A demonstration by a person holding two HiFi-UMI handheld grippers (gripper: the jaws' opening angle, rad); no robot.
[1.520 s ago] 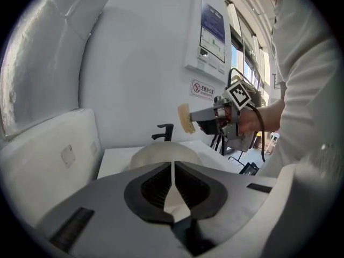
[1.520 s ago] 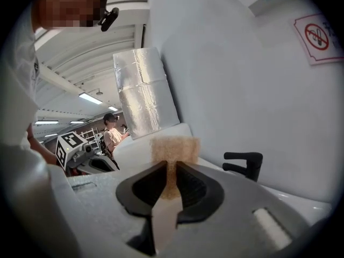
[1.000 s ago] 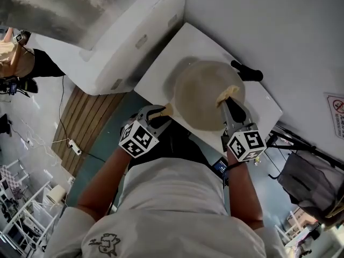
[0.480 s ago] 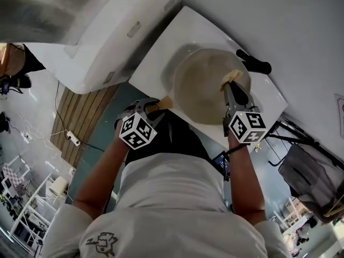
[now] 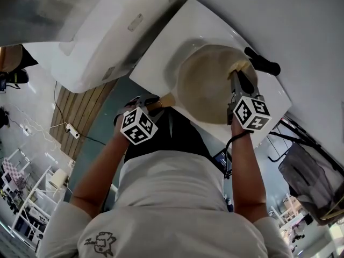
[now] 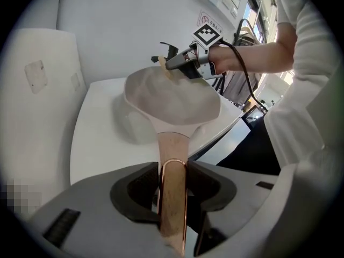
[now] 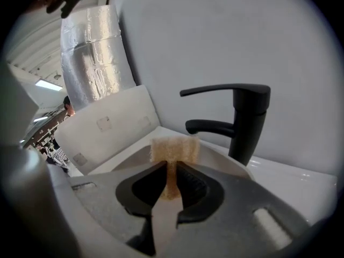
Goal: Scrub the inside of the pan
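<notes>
A beige pan (image 5: pixel 210 90) hangs tilted over the white sink (image 5: pixel 161 58); it also shows in the left gripper view as the pan (image 6: pixel 172 102). My left gripper (image 5: pixel 156 104) is shut on the pan's copper-coloured handle (image 6: pixel 172 192), which runs between its jaws. A tan scrub sponge (image 7: pixel 173 152) is clamped in my right gripper (image 7: pixel 171 184), and the sponge (image 5: pixel 240 66) lies at the pan's far rim, close to the tap. The right gripper (image 6: pixel 174 63) reaches over that rim from the right.
A black tap (image 7: pixel 242 120) stands just behind the sponge on the sink's back ledge, the tap (image 5: pixel 263 63) lying right of the pan. A white appliance (image 5: pixel 102 42) and silver duct (image 7: pixel 91 58) stand to the left. A grey wall is behind.
The pan and both grippers have shifted a little toward the tap. The sponge now sits nearer the pan's far rim. Both grips are unchanged.
</notes>
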